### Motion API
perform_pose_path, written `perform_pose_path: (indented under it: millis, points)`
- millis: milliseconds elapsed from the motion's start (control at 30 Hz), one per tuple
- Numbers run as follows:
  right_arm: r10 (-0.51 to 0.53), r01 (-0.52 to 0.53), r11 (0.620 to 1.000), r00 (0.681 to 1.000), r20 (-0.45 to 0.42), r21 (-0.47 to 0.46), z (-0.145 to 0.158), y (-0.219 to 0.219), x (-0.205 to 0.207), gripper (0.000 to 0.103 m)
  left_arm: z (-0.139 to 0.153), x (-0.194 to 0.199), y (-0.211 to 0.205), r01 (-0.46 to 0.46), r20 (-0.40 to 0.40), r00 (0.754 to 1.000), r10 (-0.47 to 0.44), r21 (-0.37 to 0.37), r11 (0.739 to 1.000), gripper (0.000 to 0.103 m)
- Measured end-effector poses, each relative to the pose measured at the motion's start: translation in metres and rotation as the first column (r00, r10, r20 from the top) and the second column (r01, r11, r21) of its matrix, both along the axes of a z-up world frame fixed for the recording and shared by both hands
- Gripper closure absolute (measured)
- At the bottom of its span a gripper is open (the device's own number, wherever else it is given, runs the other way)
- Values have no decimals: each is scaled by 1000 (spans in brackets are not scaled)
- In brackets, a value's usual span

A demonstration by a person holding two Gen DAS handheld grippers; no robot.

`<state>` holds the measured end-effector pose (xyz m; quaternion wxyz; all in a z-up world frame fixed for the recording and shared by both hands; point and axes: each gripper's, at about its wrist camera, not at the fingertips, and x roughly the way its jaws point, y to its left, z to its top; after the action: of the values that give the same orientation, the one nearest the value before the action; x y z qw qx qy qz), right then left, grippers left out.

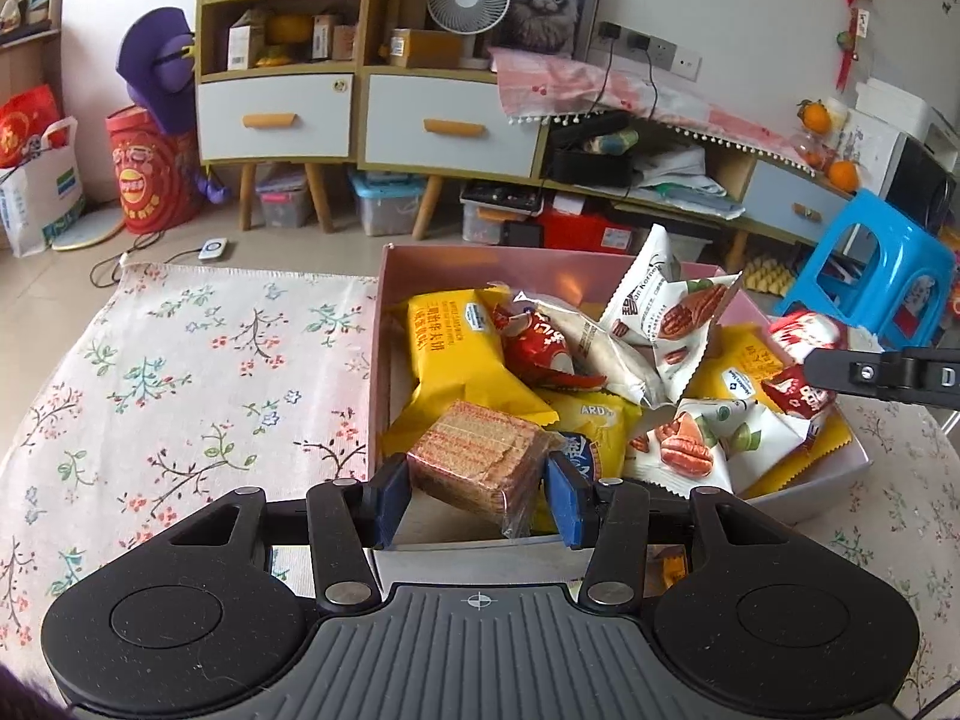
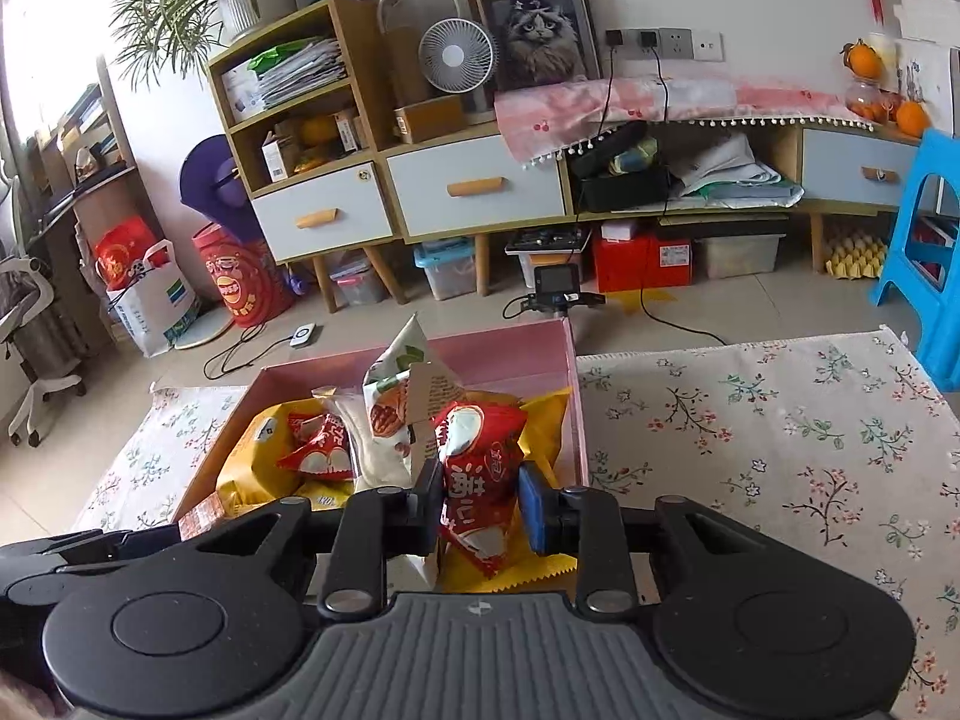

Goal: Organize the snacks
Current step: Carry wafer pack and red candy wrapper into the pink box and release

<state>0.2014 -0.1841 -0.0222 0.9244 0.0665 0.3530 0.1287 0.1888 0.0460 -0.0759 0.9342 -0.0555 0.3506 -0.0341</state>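
Counting two tongs (image 1: pixel 477 495) (image 2: pixel 480 501), two snacks

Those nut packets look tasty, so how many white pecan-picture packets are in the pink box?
3. One white pecan-picture packet stands upright at the back, one leans beside it, one lies near the front of the pink cardboard box. Others may be buried underneath.

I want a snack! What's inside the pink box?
The pink box holds yellow packets, red packets, white pecan packets and a long white packet. They are piled up, so anything underneath is hidden.
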Motion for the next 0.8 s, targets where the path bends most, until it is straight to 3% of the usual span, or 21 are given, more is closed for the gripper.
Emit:
perform_pose_path:
  millis: [100, 167, 367, 500, 567, 700, 800]
  points:
    - [-2, 2, 1000, 1000, -2, -4, -3, 3, 4, 91, 0, 1, 0, 4, 5, 1000, -4, 4, 1000, 56]
    - [5, -5, 1000, 1000, -11, 5, -5, 5, 7, 101, 0, 1, -1, 4, 6, 1000, -4, 3, 1000, 54]
    - [33, -32, 999, 999, -26, 34, -7, 16, 10, 102, 0, 1, 0, 12, 4, 1000, -12, -4, 1000, 52]
    - [31, -30, 999, 999, -37, 36, -6, 16, 9, 93, 2, 1, 1, 21, 4, 1000, -21, -11, 1000, 44]
    - [27, -25, 999, 999, -42, 39, -5, 14, 9, 79, 4, 0, 1, 26, 7, 1000, -26, -14, 1000, 42]
    - [22, -20, 999, 999, -39, 38, 0, 10, 4, 72, 8, -6, 2, 40, 11, 999, -40, -32, 999, 34]
    - [25, -23, 999, 999, -40, 45, 5, 8, -3, 58, 12, -10, 3, 50, 13, 999, -49, -38, 998, 31]
